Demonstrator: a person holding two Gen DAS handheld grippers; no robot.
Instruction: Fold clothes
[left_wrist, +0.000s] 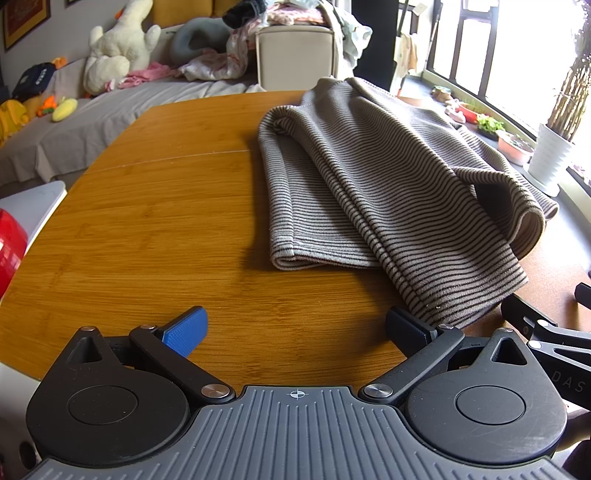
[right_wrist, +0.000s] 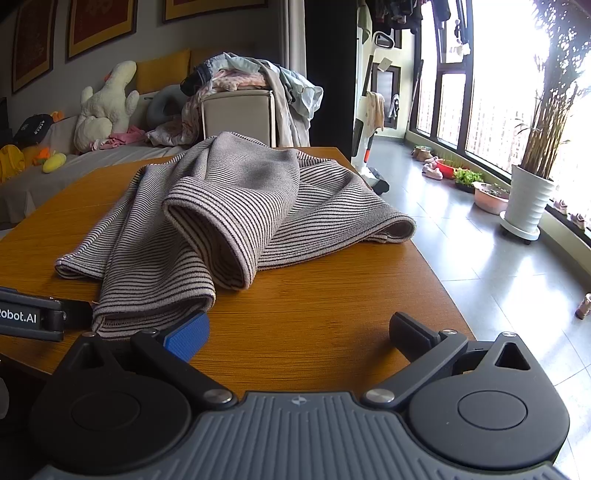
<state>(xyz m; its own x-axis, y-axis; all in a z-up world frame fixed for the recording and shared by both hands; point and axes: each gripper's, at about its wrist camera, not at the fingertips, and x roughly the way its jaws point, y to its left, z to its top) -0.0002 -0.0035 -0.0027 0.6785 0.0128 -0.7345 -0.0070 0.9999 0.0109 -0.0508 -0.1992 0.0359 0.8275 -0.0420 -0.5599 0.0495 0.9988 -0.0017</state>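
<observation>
- Garment: striped grey-brown top (left_wrist: 388, 184) lies partly folded on wooden table (left_wrist: 166, 229), toward its right/window side; layers bunched, one rolled fold sticking up mid-pile in right wrist view (right_wrist: 229, 221)
- L gripper (left_wrist: 295, 328): jaws spread wide, nothing between them; hovers over bare tabletop at near edge; right finger (left_wrist: 410, 328) just beside the top's near hem, contact unclear
- R gripper (right_wrist: 299, 332): also wide, nothing held; blue-padded finger (right_wrist: 188, 338) right at the hem corner nearest it, can't tell if touching
- L unit's body visible at left edge of right wrist view, next to same corner
- Bkgd: sofa (left_wrist: 74, 122) w/ white plush toy (left_wrist: 118, 48); white planter (right_wrist: 528, 203) by window
</observation>
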